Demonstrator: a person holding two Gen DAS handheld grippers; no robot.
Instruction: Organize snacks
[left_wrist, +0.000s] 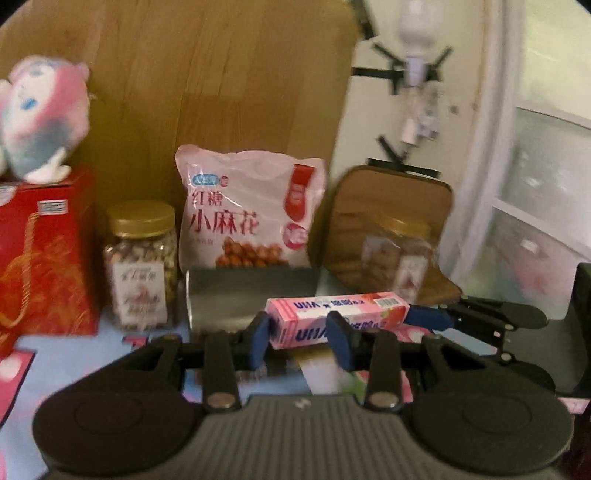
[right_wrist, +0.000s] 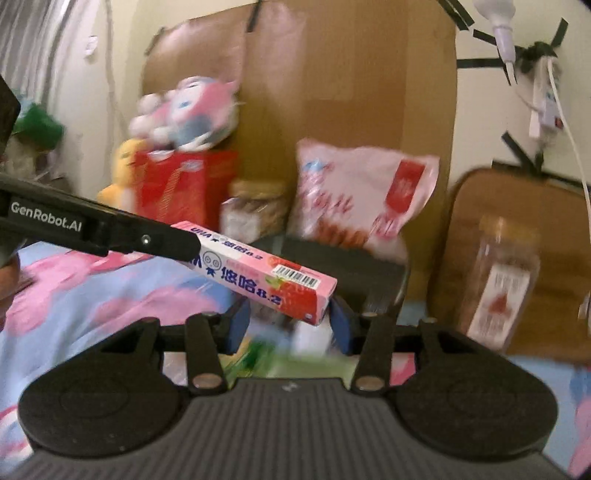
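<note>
Pink candy box (left_wrist: 338, 317) raised above the metal bin (left_wrist: 251, 295), left gripper (left_wrist: 301, 338) clamped on its end at 9 o'clock, right gripper (right_wrist: 288, 325) parted around the 3 o'clock end, contact unclear.

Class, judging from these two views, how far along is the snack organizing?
Looks done: gold-lidded jar, second jar and snack bag stand along the back cardboard. In hand: the candy box, clamped by the left gripper, its other end between the fingers of the right gripper; whether those have closed is unclear. Left: setting the candy box down.
</note>
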